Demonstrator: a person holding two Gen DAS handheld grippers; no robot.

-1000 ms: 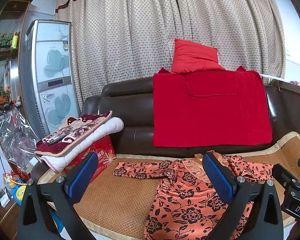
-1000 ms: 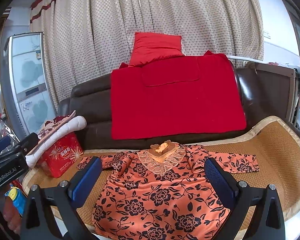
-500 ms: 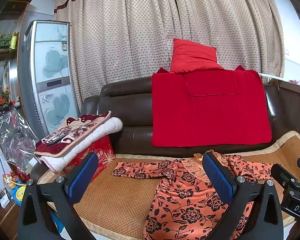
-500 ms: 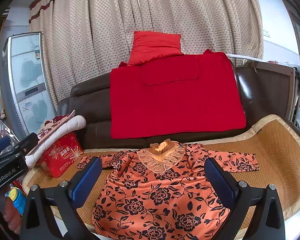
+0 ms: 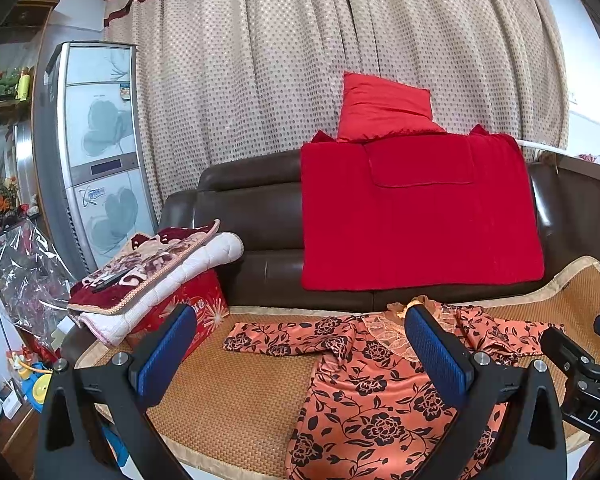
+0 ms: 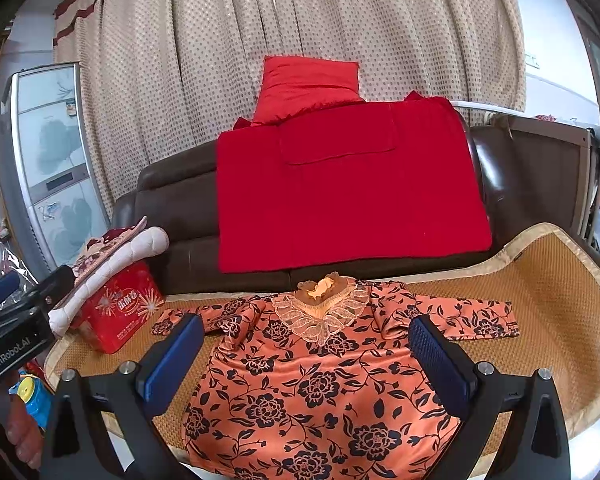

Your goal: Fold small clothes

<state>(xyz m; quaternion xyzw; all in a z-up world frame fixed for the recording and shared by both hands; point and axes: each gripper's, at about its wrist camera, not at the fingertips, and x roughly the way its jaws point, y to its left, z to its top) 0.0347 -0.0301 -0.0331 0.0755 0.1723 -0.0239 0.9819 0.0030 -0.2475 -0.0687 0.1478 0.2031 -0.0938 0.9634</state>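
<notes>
**One floral blouse spread flat on the sofa mat**

One small garment lay on the woven mat [image 6: 548,320] – an orange blouse [image 6: 320,392] printed with black roses and trailing leaves, its fabric smooth with a slight sheen. It was face up, the collar toward the mat's back edge and the hem toward the front edge. A scalloped lace yoke [image 6: 320,320] of pale, see-through mesh ringed the neckline. Both sleeves stretched out sideways, the one toward the mat's right end lying straight and flat, the other rumpled near the shoulder.

The mat itself was a tan, tightly plaited sheet with a beige cloth border, covering the seat of a dark brown leather sofa [image 6: 172,208]. A plain red blanket [image 6: 348,200] hung over the backrest, and a red cushion [image 6: 308,84] sat on top of it. At the mat's left end stood a glossy red box [image 6: 120,312] with firework print, carrying a quilted white pad [image 5: 180,276] and a plush maroon throw [image 5: 140,264]. Dotted beige curtains [image 6: 300,20] hung behind.

The left gripper [image 5: 300,356] hovered above the mat's front edge with its blue ribbed pads spread wide – nothing between them. The right gripper [image 6: 308,360] was likewise fully parted and empty, poised over the blouse's body.
</notes>
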